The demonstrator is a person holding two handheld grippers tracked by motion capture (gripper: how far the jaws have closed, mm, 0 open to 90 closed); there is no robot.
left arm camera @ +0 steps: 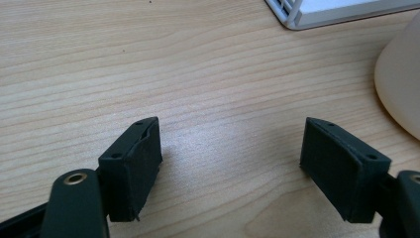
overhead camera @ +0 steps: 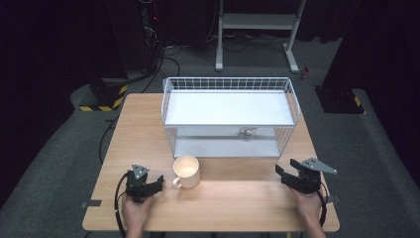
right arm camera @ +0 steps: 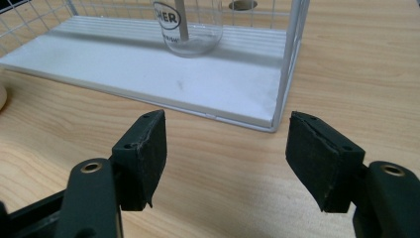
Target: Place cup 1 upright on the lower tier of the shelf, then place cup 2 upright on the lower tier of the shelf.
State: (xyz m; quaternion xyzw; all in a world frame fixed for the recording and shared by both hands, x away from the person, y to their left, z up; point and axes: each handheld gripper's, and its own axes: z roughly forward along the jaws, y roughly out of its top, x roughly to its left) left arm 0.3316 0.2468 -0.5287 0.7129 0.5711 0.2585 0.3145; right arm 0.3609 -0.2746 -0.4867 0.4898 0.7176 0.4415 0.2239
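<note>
A: Mug first. Where?
B: Cream mug, upright on the wooden table, just in front of the wire rack, handle toward the left gripper.
A: Left gripper state?
B: Jaws apart, nothing between them, only bare wood under them in the left gripper view. Mug's side sits near the right-hand jaw there, not touching.
A: Right gripper?
B: Also parted, holding nothing. It sits near the table's right front, well apart from the mug. Its jaws point at the rack's lower shelf, close to the corner post.
A: Anything in the rack?
B: Glass jar on the lower shelf, back from the front edge. Top shelf looks bare.
A: Room to move?
B: Open wood between the two grippers along the front edge. Strip between mug and rack is narrow. Right gripper is near the table's right edge; left gripper has spare table to its left.
</note>
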